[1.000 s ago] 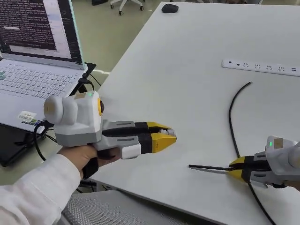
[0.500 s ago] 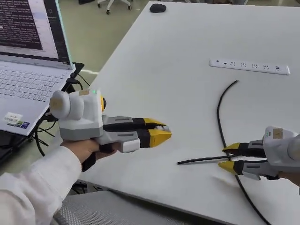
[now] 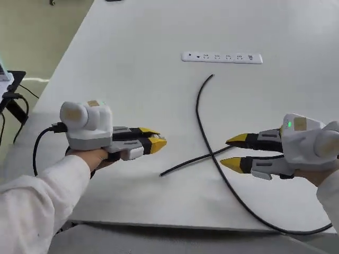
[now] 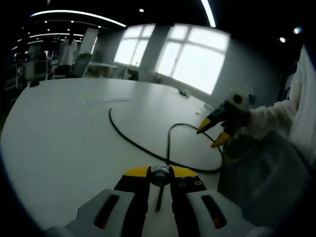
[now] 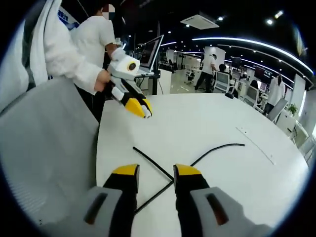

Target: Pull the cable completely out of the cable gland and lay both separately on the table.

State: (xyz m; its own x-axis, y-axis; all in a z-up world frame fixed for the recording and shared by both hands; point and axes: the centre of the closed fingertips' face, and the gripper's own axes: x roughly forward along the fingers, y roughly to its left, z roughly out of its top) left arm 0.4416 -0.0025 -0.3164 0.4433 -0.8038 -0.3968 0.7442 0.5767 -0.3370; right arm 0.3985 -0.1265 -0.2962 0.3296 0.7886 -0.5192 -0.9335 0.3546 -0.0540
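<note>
On the white table lies the long black cable. It bends in a big curve and crosses over itself near the front edge. One loose end rests flat on the table, about in the middle between the two grippers. A white power strip lies farther back, well apart from the cable.

The left gripper is held just above the table, off to the side of the cable. Its fingers are pressed almost together. In the left gripper view a small round grey thing sits pinched between the tips. I think this is the cable gland. No cable runs into it that I can see.

The right gripper has its fingers wide apart. The cable runs between them, but they do not squeeze it. They hold nothing.

So the big part looks done: the cable seems to be all the way out of the gland, and it is lying on the table. What is left is small. The gland is not on the table yet. It needs to be put down in a spot away from the cable.
</note>
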